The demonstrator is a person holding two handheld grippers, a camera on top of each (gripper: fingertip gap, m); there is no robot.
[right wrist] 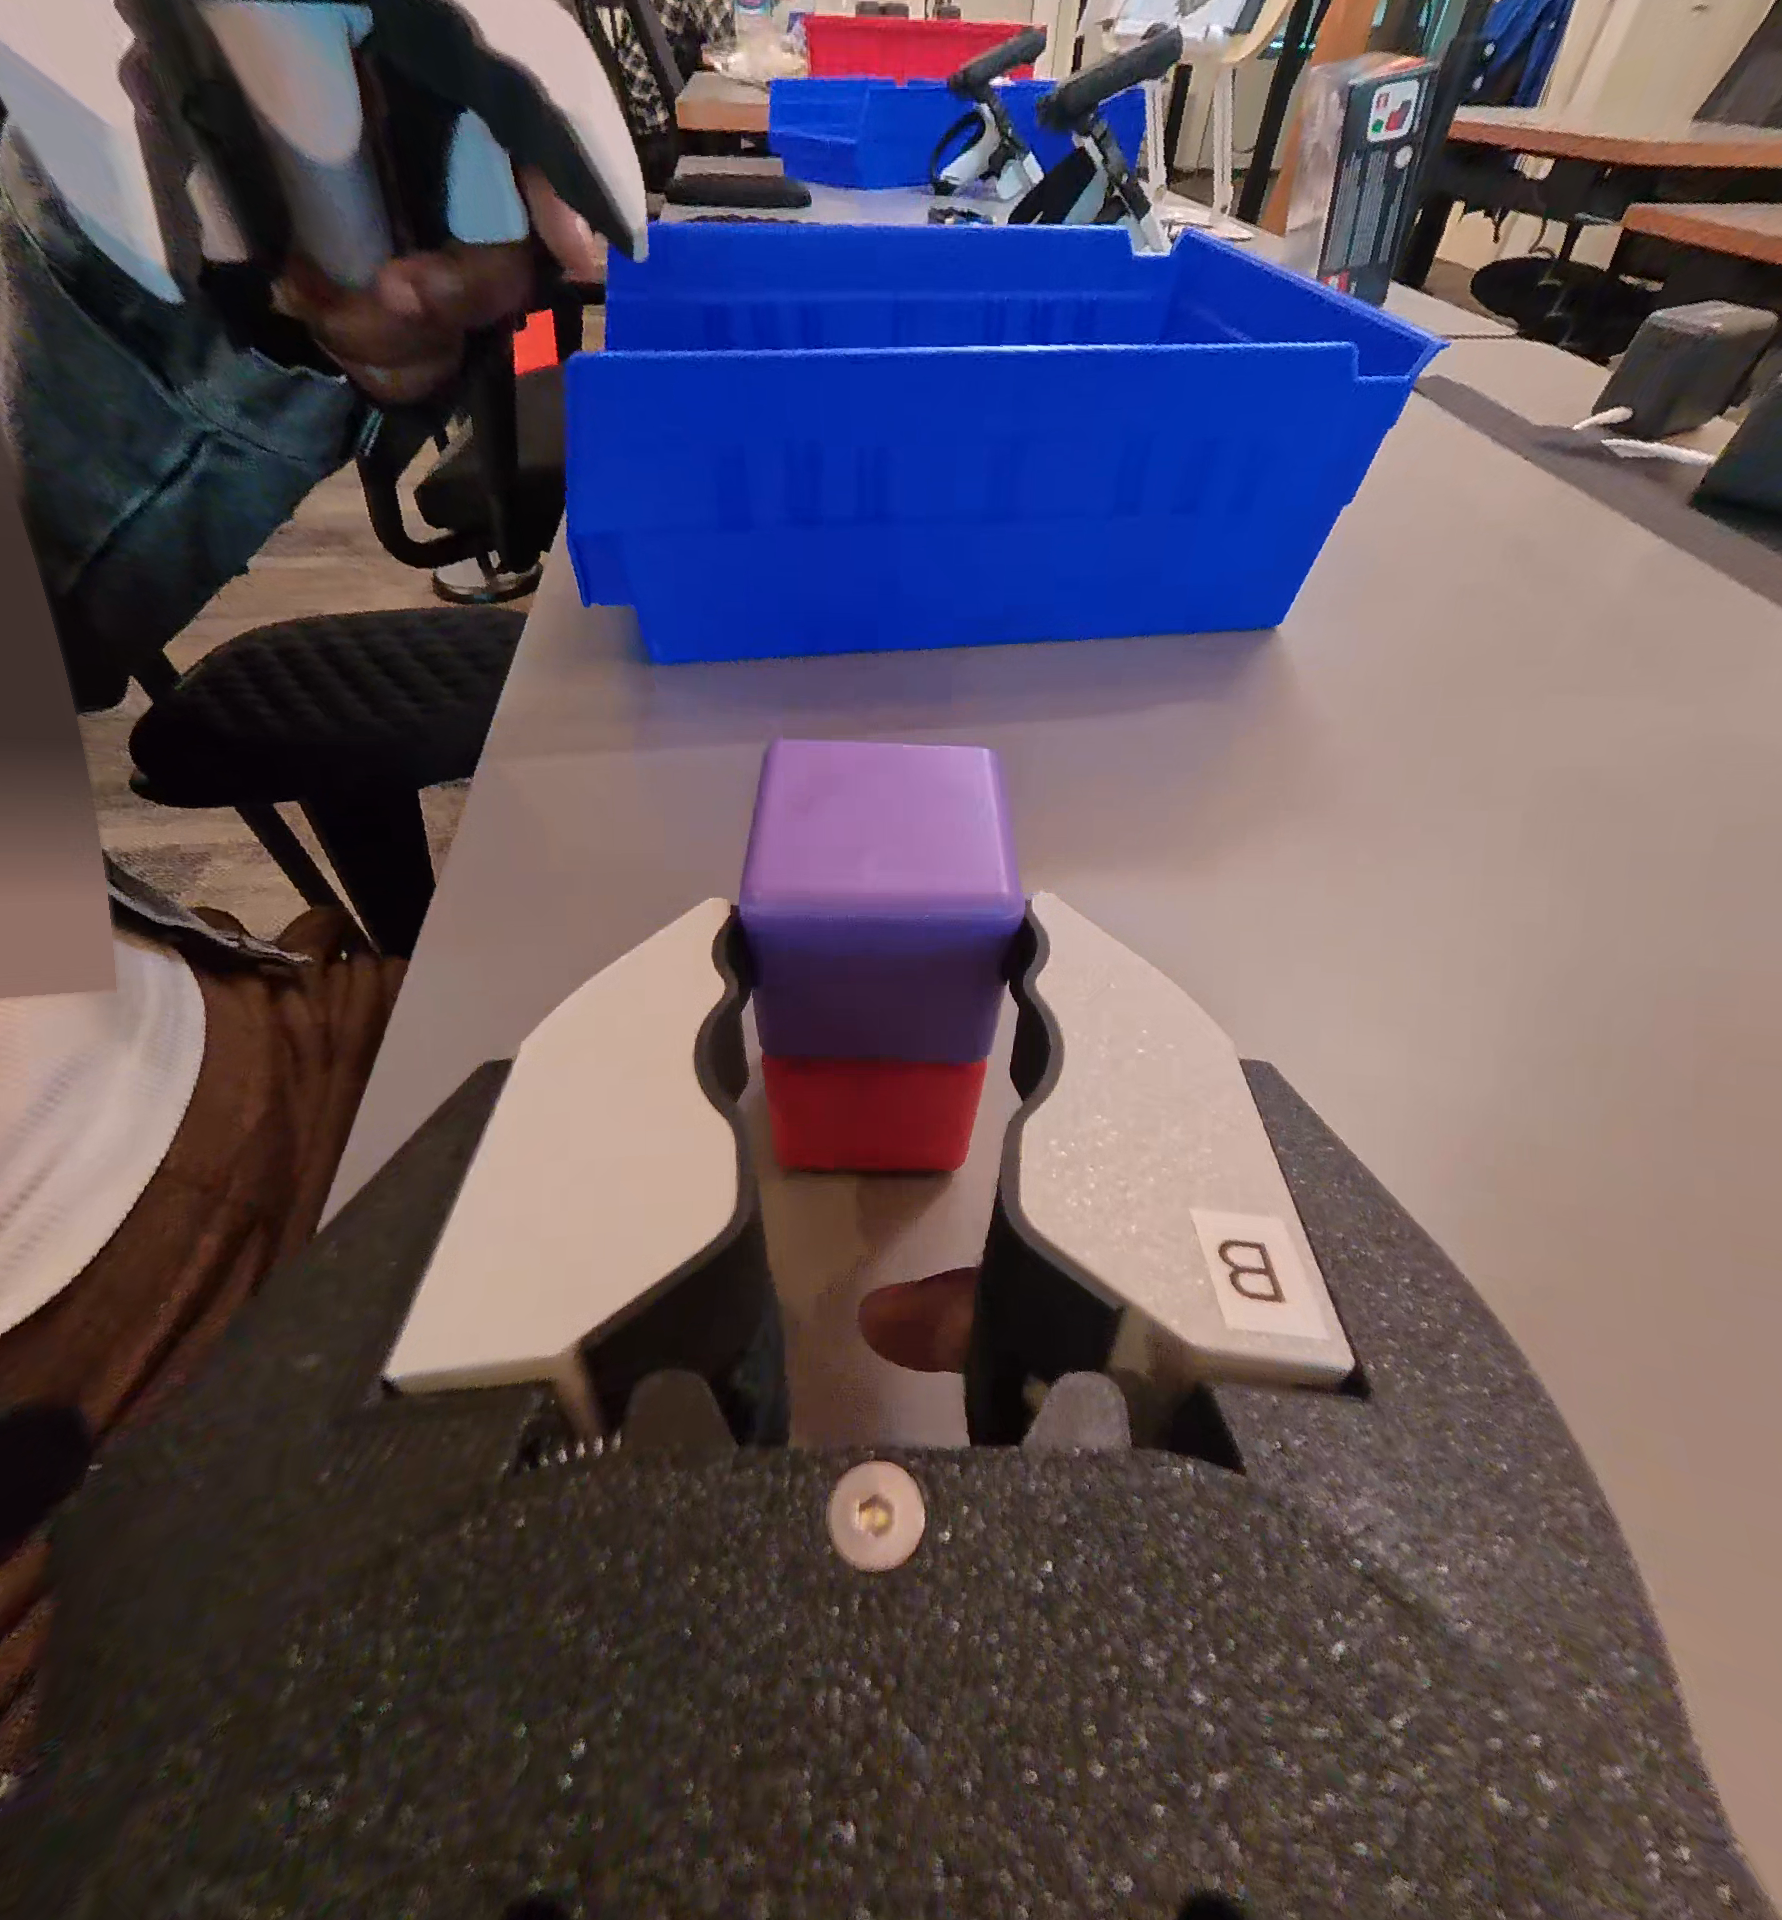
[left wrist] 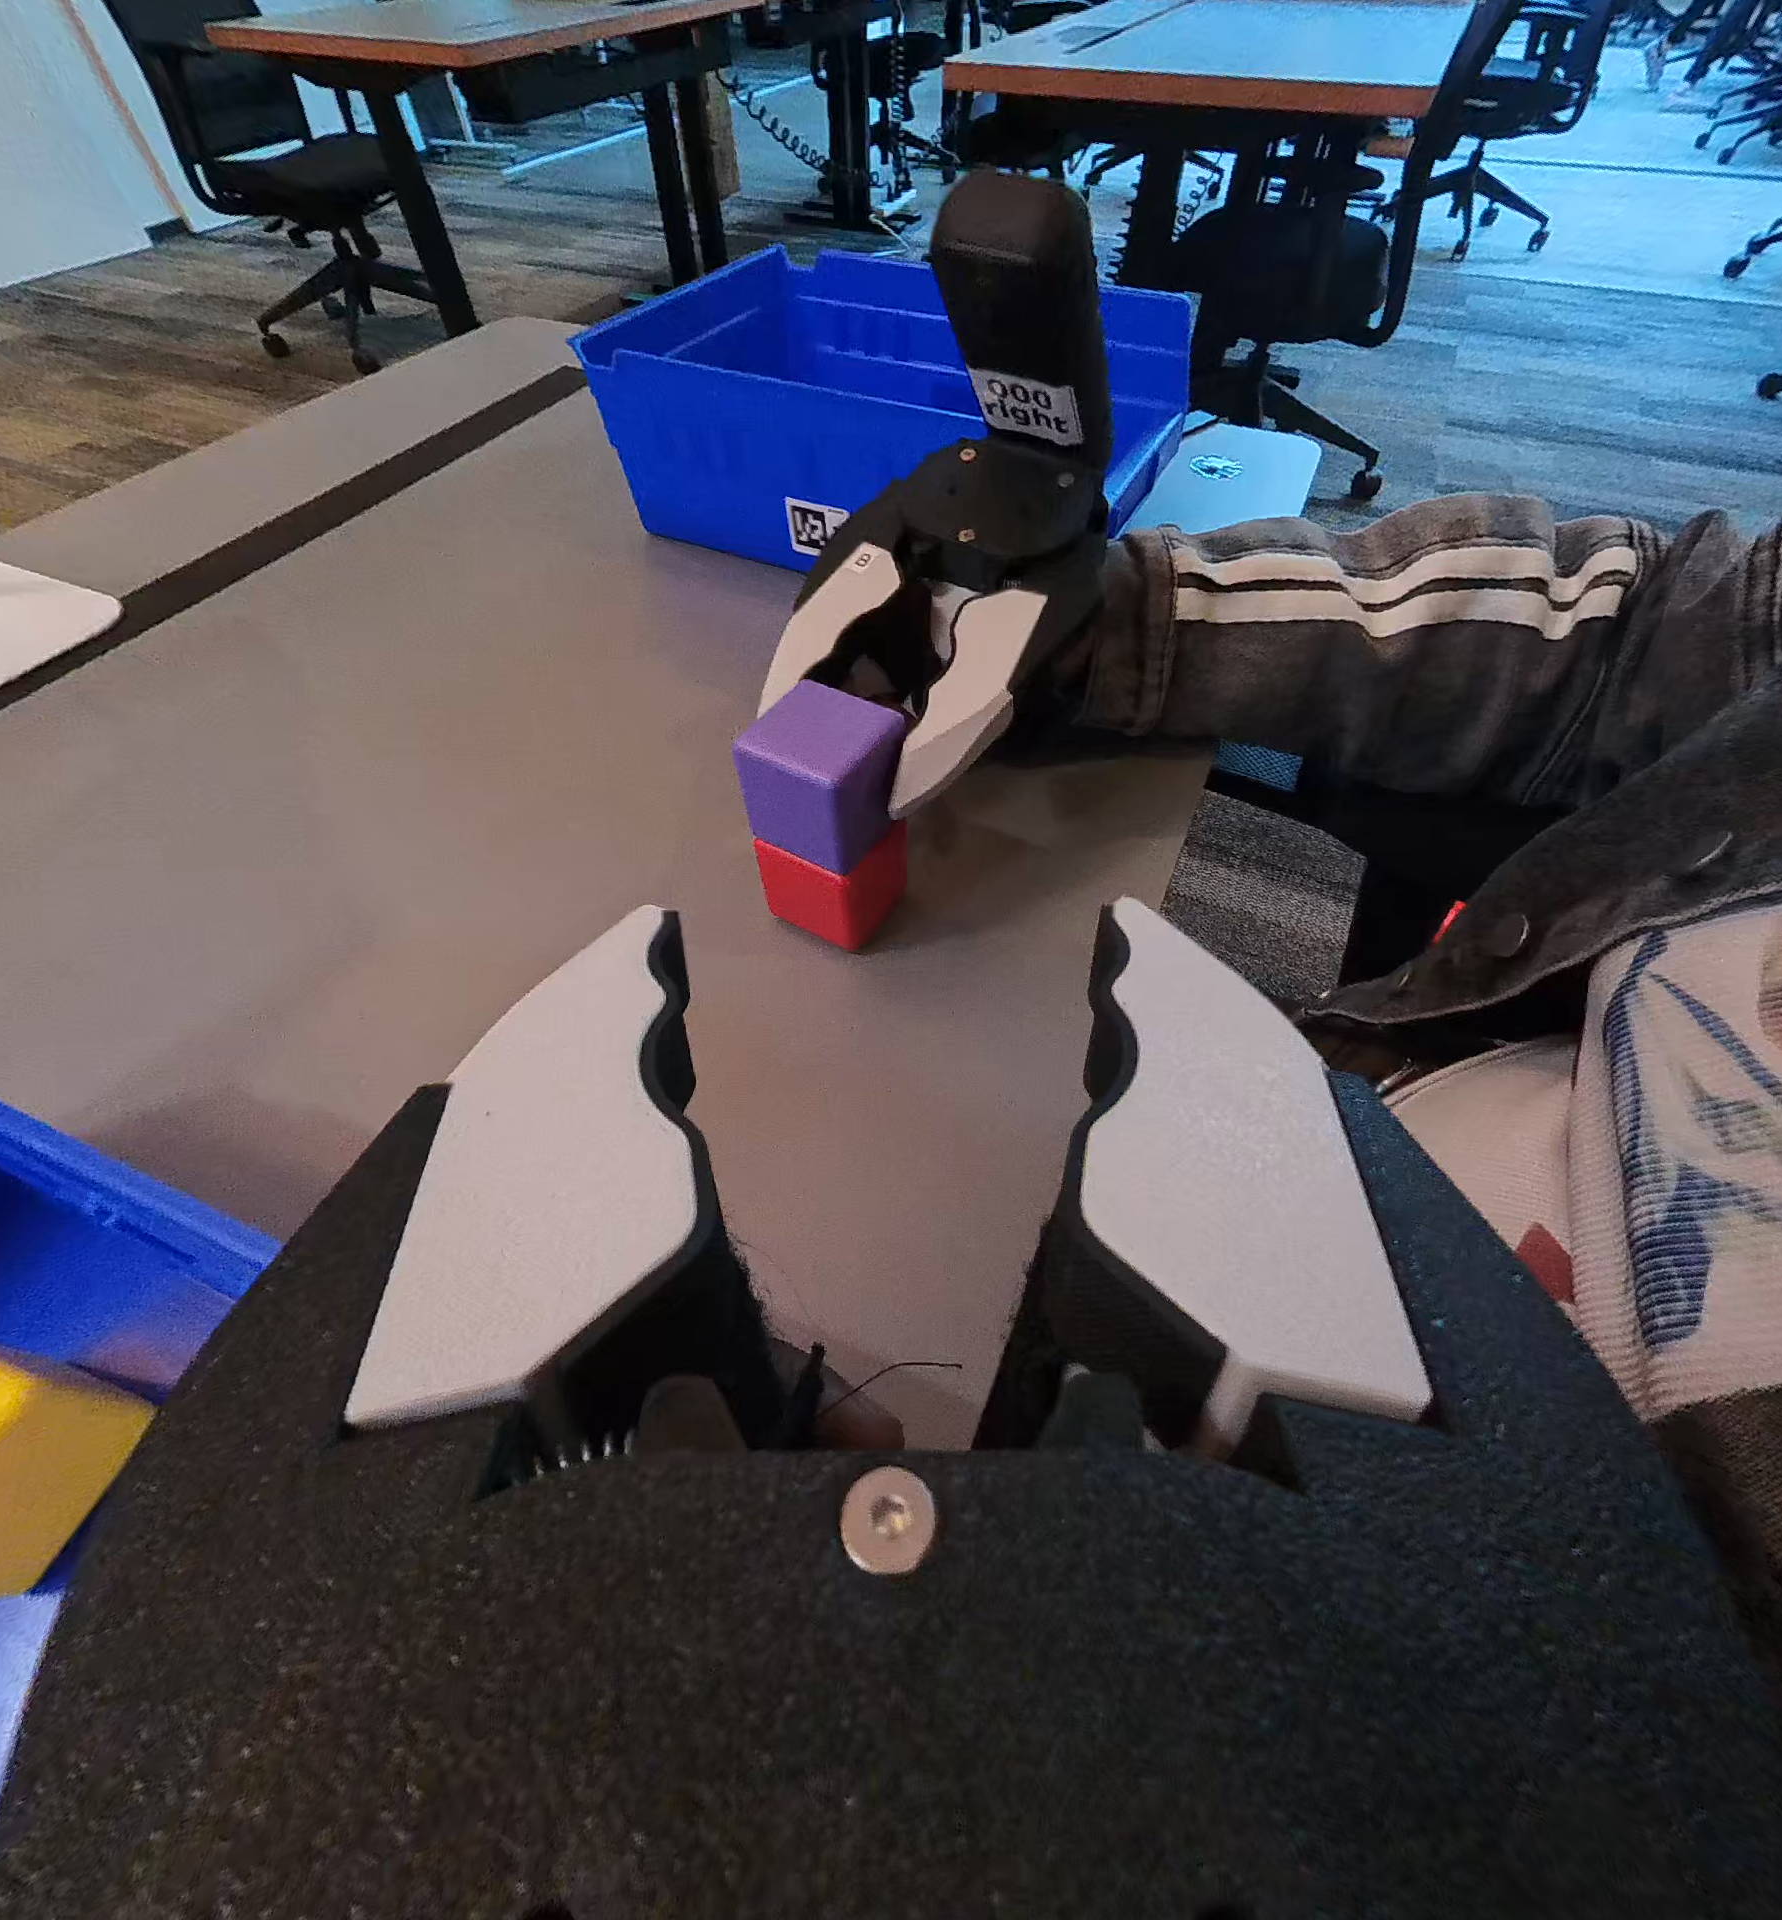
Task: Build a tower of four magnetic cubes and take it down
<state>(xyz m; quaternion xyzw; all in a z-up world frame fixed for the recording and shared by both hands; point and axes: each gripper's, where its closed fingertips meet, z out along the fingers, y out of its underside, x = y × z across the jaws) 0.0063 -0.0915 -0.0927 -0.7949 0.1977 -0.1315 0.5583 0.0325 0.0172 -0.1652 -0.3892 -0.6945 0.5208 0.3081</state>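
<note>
While office desks point(left wrist: 1209, 62) fill the room, grey table point(left wrist: 347, 831) carries an upright purple cube point(right wrist: 876, 935) on red cube point(right wrist: 871, 1112); right gripper point(right wrist: 879, 956) clamps purple, left gripper point(left wrist: 887, 987) gapes, holding nothing.

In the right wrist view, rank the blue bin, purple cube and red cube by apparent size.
1. Blue bin, largest though farthest.
2. Purple cube.
3. Red cube, partly hidden beneath the purple one. The cubes look alike in width, so their order is unsure.

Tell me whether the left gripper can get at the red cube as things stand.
Probably yes. The left gripper is open with bare table between it and the red cube. The right gripper grips only the purple cube on top, so the red one's sides look free.
</note>
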